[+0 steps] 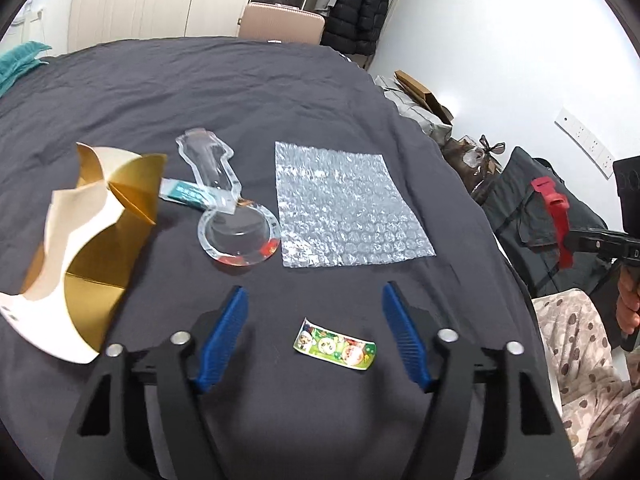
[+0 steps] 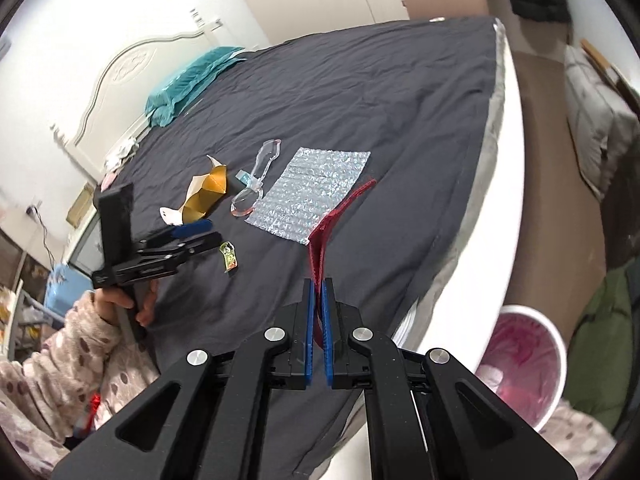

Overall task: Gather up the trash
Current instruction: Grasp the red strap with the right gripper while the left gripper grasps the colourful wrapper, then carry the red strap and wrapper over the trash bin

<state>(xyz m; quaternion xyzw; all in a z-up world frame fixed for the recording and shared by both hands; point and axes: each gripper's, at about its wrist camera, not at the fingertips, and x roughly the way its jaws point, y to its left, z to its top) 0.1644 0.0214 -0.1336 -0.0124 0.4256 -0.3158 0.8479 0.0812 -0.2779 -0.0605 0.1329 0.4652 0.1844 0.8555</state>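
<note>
My left gripper (image 1: 314, 300) is open just above the dark bedspread (image 1: 200, 92), its blue pads either side of a small green sticker strip (image 1: 335, 345); it also shows in the right wrist view (image 2: 208, 230), beside the strip (image 2: 229, 257). My right gripper (image 2: 319, 284) is shut on a red mesh piece (image 2: 336, 216), held above the bed. Farther on lie a bubble wrap sheet (image 1: 348, 204), a clear plastic blister shell (image 1: 224, 200), a teal wrapper (image 1: 186, 192) and a gold and white paper box (image 1: 84, 248).
A white bin with a pink liner (image 2: 524, 352) stands on the floor right of the bed. A teal cloth (image 2: 192, 80) lies near the headboard. Bags and boxes (image 1: 540, 200) crowd the floor beside the bed's right edge.
</note>
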